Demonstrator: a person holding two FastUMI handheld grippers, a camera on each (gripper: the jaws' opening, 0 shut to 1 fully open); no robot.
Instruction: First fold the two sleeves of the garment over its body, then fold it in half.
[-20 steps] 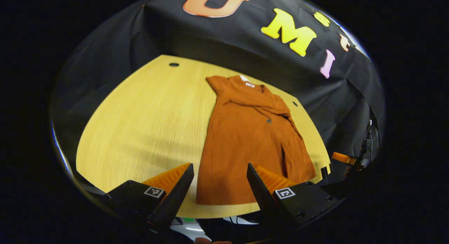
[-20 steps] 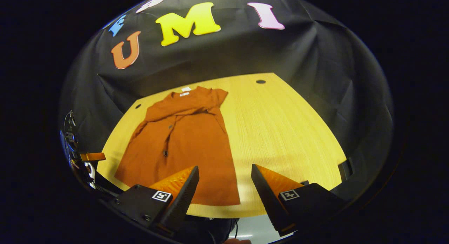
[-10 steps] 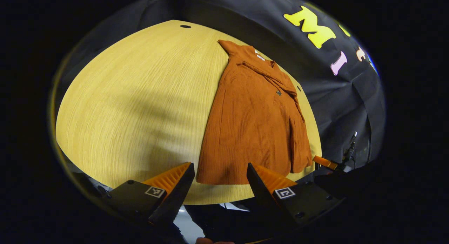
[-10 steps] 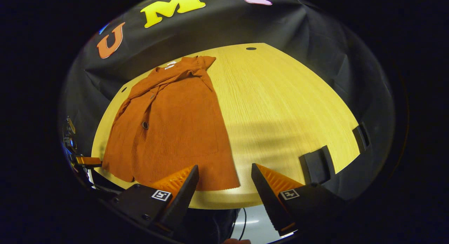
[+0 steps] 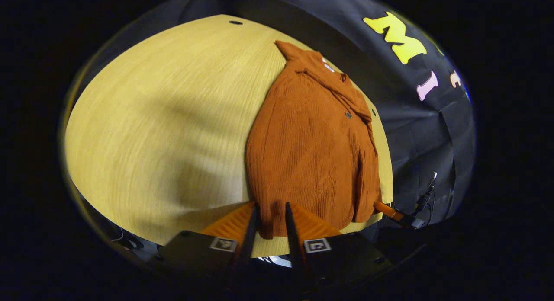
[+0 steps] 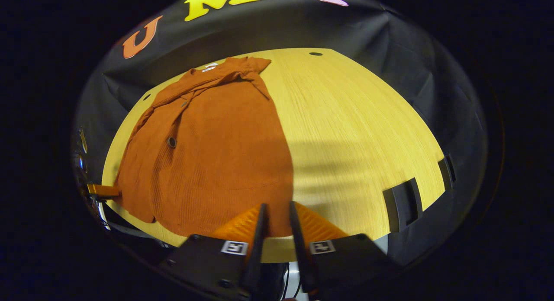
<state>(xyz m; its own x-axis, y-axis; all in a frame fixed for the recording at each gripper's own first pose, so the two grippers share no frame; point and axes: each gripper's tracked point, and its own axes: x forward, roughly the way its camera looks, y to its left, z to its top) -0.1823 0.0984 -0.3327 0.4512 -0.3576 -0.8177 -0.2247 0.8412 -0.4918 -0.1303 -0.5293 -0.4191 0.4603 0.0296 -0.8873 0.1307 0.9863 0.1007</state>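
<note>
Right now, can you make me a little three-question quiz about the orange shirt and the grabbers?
1. True or false: the left gripper pinches the bottom hem of the garment.
2. Which corner of the hem does the right gripper pinch: A, the one beside the bare table, or B, the one by the far table edge?
3. Fill in: both sleeves lie folded over the garment's ____.

Key: 1 true; 2 A; 3 body.

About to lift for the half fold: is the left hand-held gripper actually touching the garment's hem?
Touching. In the left gripper view the left hand-held gripper has its fingers closed on the garment, a fold of hem pinched between them.
</note>
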